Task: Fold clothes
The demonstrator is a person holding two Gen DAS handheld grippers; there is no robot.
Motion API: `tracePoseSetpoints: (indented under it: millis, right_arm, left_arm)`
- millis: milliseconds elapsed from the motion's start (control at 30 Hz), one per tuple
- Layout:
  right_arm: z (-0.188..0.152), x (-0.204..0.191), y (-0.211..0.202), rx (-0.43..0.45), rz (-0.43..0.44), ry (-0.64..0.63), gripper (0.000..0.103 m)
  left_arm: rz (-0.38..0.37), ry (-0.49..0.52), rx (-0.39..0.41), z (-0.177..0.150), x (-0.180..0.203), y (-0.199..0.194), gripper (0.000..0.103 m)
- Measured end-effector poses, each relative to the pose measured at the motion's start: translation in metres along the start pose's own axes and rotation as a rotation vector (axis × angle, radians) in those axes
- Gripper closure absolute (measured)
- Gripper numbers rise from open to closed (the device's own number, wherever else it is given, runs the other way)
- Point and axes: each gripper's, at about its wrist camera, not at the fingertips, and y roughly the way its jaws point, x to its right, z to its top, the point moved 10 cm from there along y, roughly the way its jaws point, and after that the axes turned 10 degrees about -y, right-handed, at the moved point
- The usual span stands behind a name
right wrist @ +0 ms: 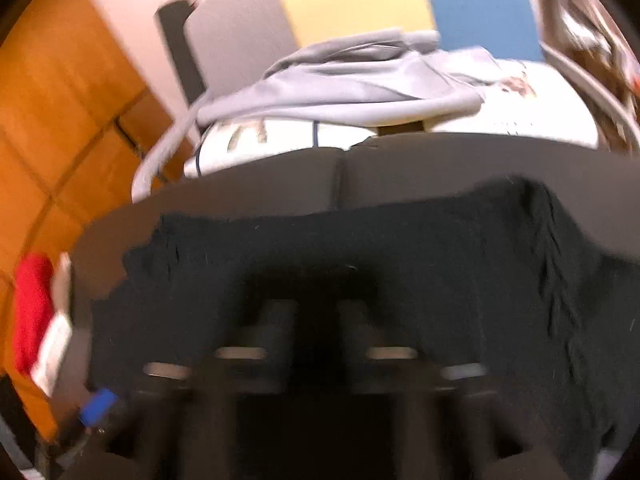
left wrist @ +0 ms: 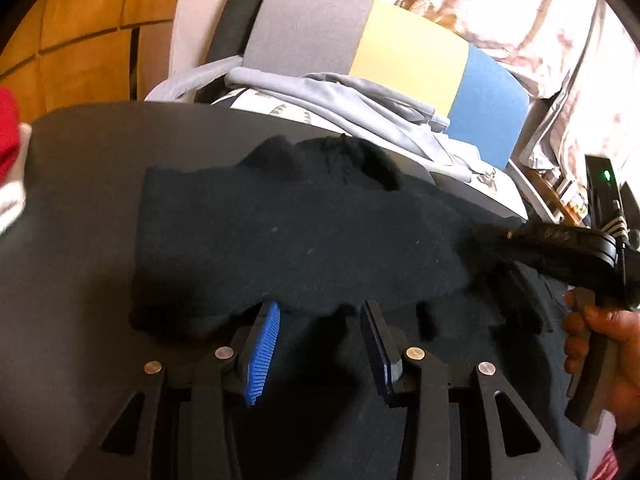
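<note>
Blue-padded left tongs [left wrist: 320, 344] stand spread at the near edge of the dark cloth [left wrist: 304, 240].
Nothing is pinched there yet. Right tongs [left wrist: 496, 240] are pressed together on the cloth's far side edge, I think to lift it for a fold. That cloth lies flat on the grey counter [left wrist: 80, 184]. Farther back, grey clothes [left wrist: 360, 96] wait on a chair [left wrist: 408, 52].

Bright daylight, fisheye-warped edges, heavy motion blur in right view.
</note>
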Motion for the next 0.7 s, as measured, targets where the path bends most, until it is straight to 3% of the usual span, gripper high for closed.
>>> tracePoseSetpoints:
  millis: [100, 200, 267, 333, 400, 500, 700]
  right_arm:
    - [0.019, -0.001, -0.031, 0.095, -0.010, -0.047, 0.100]
    - [0.031, 0.021, -0.066, 0.189, -0.074, -0.034, 0.100]
    - [0.024, 0.044, -0.069, 0.181, -0.096, 0.011, 0.100]
    - [0.011, 0.057, -0.064, 0.161, -0.054, 0.072, 0.100]
    - [-0.001, 0.066, -0.058, 0.145, -0.048, 0.107, 0.100]
    - [-0.019, 0.086, -0.050, 0.123, -0.108, 0.149, 0.100]
    - [-0.024, 0.102, -0.058, 0.160, -0.166, 0.154, 0.100]
  left_arm:
    - [0.014, 0.014, -0.015, -0.007, -0.004, 0.004, 0.058]
    - [-0.024, -0.048, -0.004, 0.001, -0.014, 0.006, 0.058]
    - [-0.042, -0.087, 0.005, 0.005, -0.020, 0.007, 0.058]
    - [-0.053, -0.097, 0.005, 0.005, -0.021, 0.007, 0.058]
    - [-0.031, -0.075, 0.004, 0.004, -0.018, 0.008, 0.058]
    - [0.003, -0.043, 0.006, 0.003, -0.014, 0.008, 0.055]
    - [0.127, -0.052, 0.119, 0.033, -0.042, -0.010, 0.055]
